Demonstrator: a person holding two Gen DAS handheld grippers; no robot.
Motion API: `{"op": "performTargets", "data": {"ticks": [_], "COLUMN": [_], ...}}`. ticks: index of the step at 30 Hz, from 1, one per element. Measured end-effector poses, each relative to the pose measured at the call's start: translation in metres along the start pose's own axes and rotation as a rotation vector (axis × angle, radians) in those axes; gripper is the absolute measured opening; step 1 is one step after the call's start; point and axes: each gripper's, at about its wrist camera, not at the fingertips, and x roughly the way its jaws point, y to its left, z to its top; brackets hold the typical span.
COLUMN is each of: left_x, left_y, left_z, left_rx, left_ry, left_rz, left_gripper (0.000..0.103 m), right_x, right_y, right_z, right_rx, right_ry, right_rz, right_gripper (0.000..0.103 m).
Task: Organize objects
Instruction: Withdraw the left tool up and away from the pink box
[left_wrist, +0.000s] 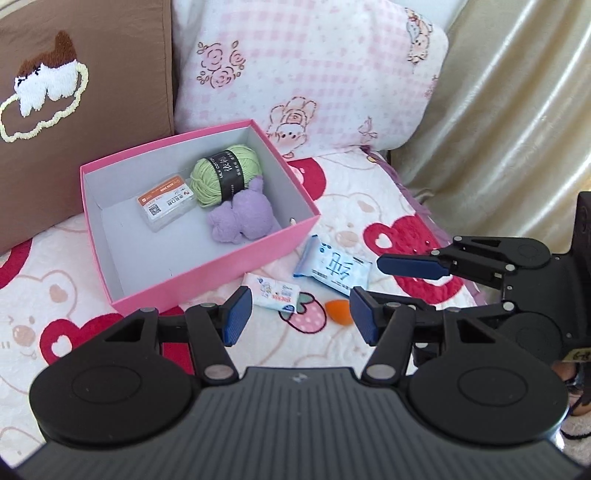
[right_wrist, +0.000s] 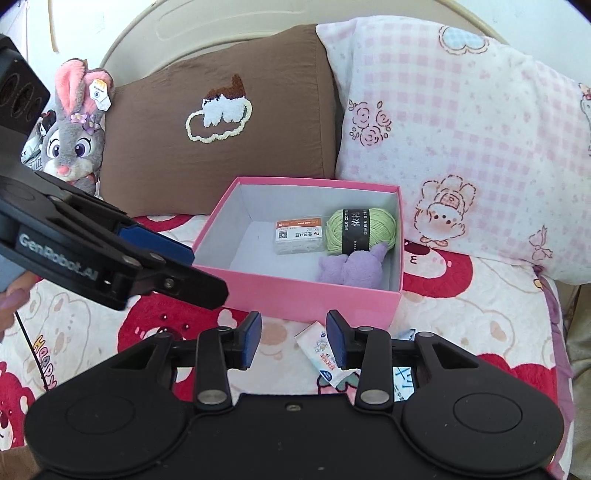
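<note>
Bear-print quilted bedding (left_wrist: 351, 199) carries an open pink cardboard box (left_wrist: 207, 273) holding green yarn (left_wrist: 221, 173). At the box's five o'clock lie two tissue packets (left_wrist: 275, 291). Both the left claw (left_wrist: 299, 319) and right claw (right_wrist: 295, 338) gape, empty.

My box (left_wrist: 207, 275) is pink outside and pale grey-white within, and it holds a light green yarn ball (left_wrist: 225, 175) with a black band, a lilac plush (left_wrist: 242, 218) and a clear card case (left_wrist: 166, 201) with an orange-and-white label. The bed cover (left_wrist: 369, 206) is cream, printed with red bears, pale bears and a pink strawberry, and on it lie a white-and-blue tissue pack (left_wrist: 275, 291), a light blue wipes pack (left_wrist: 334, 267) and a small orange piece (left_wrist: 337, 309). At the bed's head edge stand a brown pillow (right_wrist: 221, 110) with a white-and-brown embroidered patch and a pink-and-white checked pillow (right_wrist: 461, 129) with roses and bunnies, while my left tongs (left_wrist: 301, 315) and right tongs (right_wrist: 295, 338) are black with blue pads.
</note>
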Motion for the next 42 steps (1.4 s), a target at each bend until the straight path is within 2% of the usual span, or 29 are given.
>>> {"op": "performTargets", "data": {"ticks": [10,12,15,19,21,24,27,32,39,42], "left_x": [-0.027,-0.027,-0.021,-0.013,-0.006,0.005,0.011,0.028,0.058,0.073], "left_y": [-0.010,-0.009,-0.015,-0.014,-0.012,-0.012,-0.009,-0.004,0.007,0.014], "left_z": [-0.019,-0.018,-0.015,-0.018,-0.020,-0.025,-0.034,-0.045,-0.051,-0.051], "left_rx": [0.025,0.019,0.038,0.050,0.061,0.111,0.155,0.172,0.170,0.156], "left_ry": [0.060,0.076,0.103,0.088,0.072,0.035,-0.005,0.011,-0.017,-0.021], "left_rz": [0.008,-0.042,-0.013,-0.044,-0.052,-0.025,-0.012,0.000,0.020,0.009], "left_gripper": [0.058,0.058,0.058,0.058,0.058,0.057,0.057,0.058,0.058,0.058], "right_x": [-0.037,-0.039,-0.038,-0.024,-0.016,-0.005,0.006,0.025,0.047,0.056], "right_y": [0.025,0.028,0.030,0.030,0.031,0.034,0.031,0.028,0.025,0.024], "right_z": [-0.016,-0.021,-0.030,-0.043,-0.048,-0.055,-0.060,-0.063,-0.060,-0.058], "right_rx": [-0.029,-0.029,-0.028,-0.005,-0.020,-0.057,-0.055,-0.056,-0.090,-0.117], "right_ry": [-0.021,-0.024,-0.052,-0.045,-0.029,-0.037,-0.037,-0.028,-0.012,0.002], "right_rz": [-0.005,0.000,0.007,0.015,0.024,0.004,0.022,0.033,0.018,0.016], "right_gripper": [0.047,0.049,0.055,0.057,0.061,0.065,0.065,0.066,0.078,0.079]}}
